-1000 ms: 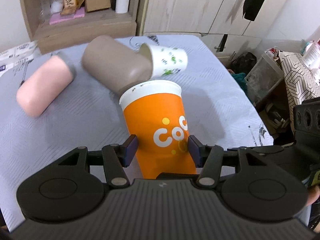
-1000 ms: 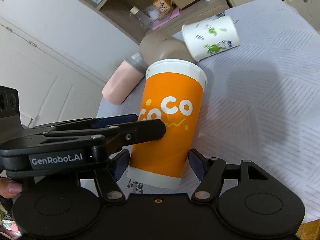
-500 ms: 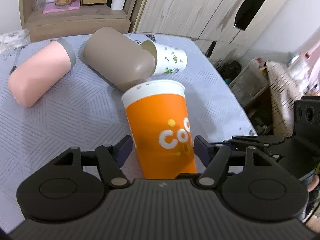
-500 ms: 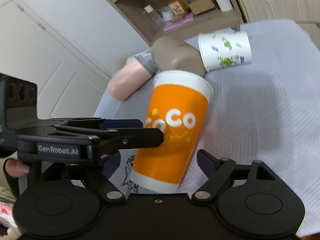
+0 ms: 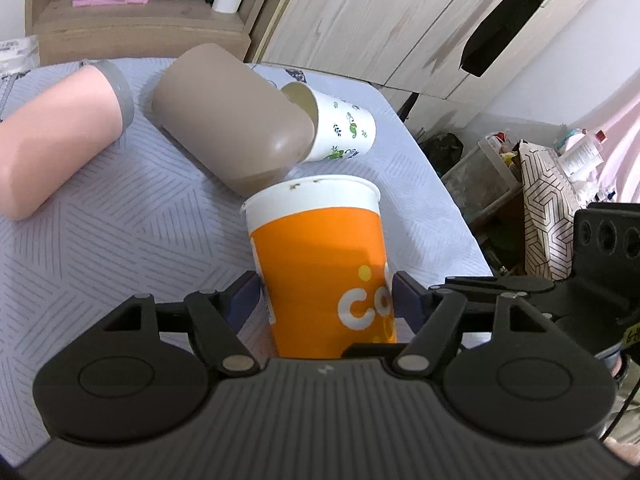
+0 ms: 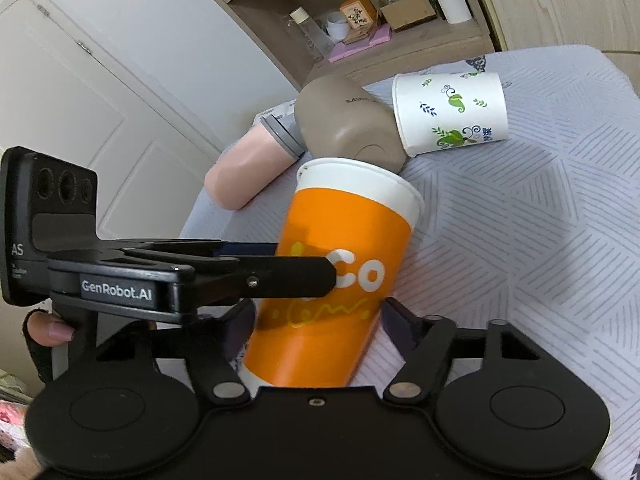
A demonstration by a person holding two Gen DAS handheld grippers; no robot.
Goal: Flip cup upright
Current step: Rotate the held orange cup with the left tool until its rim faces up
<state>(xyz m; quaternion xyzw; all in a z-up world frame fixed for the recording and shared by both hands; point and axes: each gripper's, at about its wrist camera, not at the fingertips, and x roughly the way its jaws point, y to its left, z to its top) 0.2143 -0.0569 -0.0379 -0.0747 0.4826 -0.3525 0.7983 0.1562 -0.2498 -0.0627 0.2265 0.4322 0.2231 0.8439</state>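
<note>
We have the orange cup (image 5: 320,264) upright, our left gripper (image 5: 326,294) clamped on it, the right gripper (image 6: 316,320) apart (barely); next, releasing gently.

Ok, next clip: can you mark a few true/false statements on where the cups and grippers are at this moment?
1. The orange cup sits between the fingers of both the left gripper and the right gripper. True.
2. The white patterned cup stands upright. False: it lies on its side, mouth towards the brown container.
3. The brown container lies on its side between the pink bottle and the white patterned cup. True.
4. The right gripper holds the pink bottle. False: the bottle lies on the table, away from both grippers.
</note>
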